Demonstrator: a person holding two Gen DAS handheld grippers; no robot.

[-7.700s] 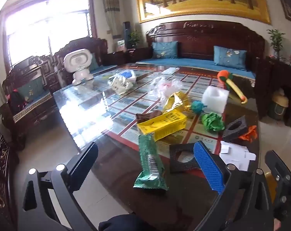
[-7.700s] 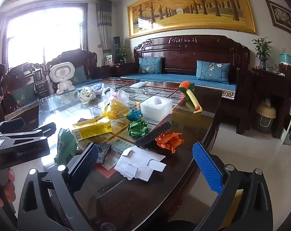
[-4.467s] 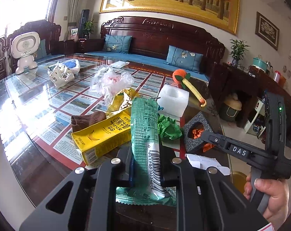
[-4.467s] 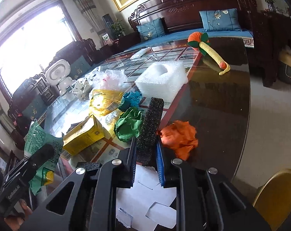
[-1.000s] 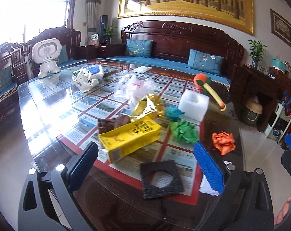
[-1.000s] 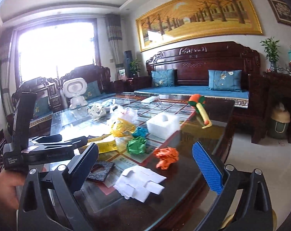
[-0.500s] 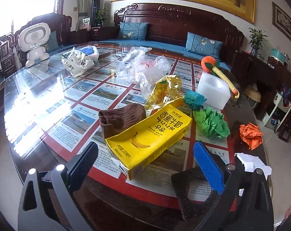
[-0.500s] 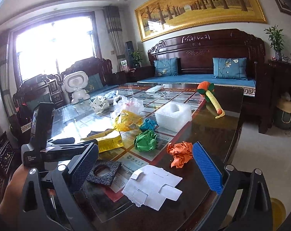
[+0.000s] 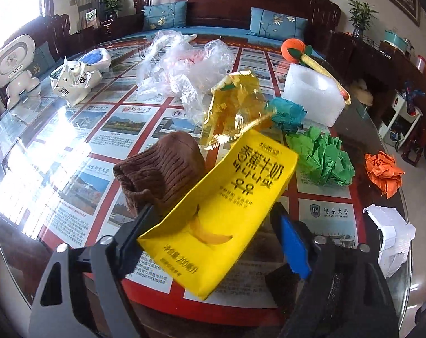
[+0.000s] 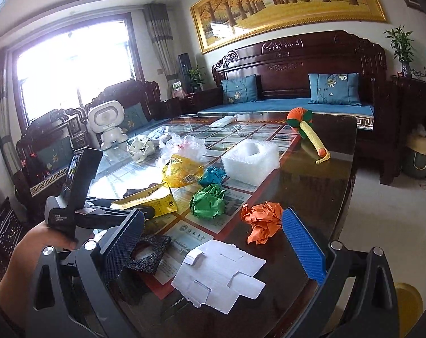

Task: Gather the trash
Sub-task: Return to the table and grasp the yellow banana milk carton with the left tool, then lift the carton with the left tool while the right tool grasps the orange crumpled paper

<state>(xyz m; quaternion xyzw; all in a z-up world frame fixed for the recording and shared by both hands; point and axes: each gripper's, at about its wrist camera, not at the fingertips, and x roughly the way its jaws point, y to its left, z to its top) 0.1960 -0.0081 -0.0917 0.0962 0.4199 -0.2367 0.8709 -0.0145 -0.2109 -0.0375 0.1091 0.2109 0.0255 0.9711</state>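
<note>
My left gripper [image 9: 217,229] is open, its jaws on either side of the near end of a yellow milk carton [image 9: 227,208] lying on the glass table [image 9: 72,129]; the pads are not pressed on it. The carton also shows in the right wrist view [image 10: 149,198], with the left gripper [image 10: 145,211] at it. My right gripper [image 10: 213,249] is open and empty above a white torn cardboard piece [image 10: 218,276]. Other trash lies around: a brown knit piece [image 9: 162,174], green paper ball [image 9: 322,157], orange paper ball [image 9: 384,173], black foam frame [image 10: 148,253].
A yellow crinkled wrapper [image 9: 235,109], clear plastic bag [image 9: 184,62], teal paper ball [image 9: 287,112], white foam block [image 9: 311,93] and an orange plush toy [image 9: 300,52] lie farther back. A white robot toy [image 9: 14,67] stands at the far left. A yellow bin [image 10: 407,307] sits by the table edge.
My left gripper has moved forward and down so that its jaws now flank the yellow carton, and the jaws have narrowed. My right gripper has stayed open, shifting slightly toward the table.
</note>
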